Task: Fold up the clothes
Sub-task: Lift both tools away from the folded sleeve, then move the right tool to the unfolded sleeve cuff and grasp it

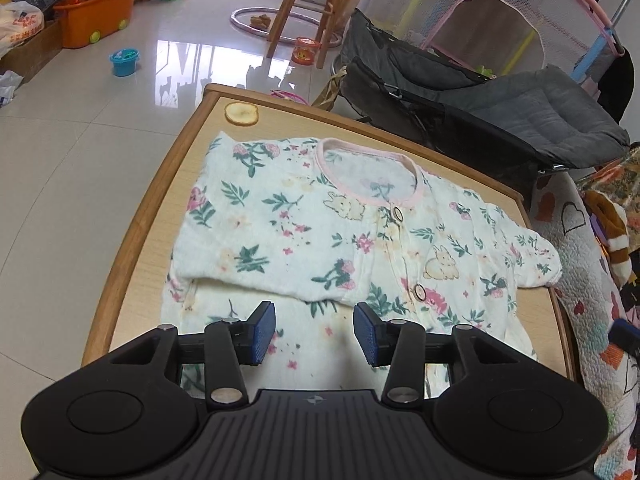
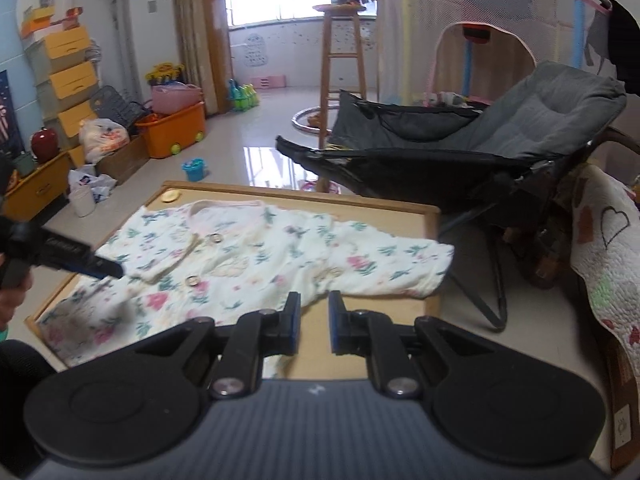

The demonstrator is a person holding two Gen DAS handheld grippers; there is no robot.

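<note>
The flowery baby top (image 1: 320, 232) lies flat on the wooden table (image 1: 132, 248), left sleeve folded in. The left gripper (image 1: 315, 330) hangs above it, partly open, holding nothing. The right gripper (image 2: 314, 322) shows a small empty gap.

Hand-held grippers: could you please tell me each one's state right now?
Left hand-held gripper: open, holding nothing, above the floral garment.
Right hand-held gripper: slightly open, holding nothing.
</note>
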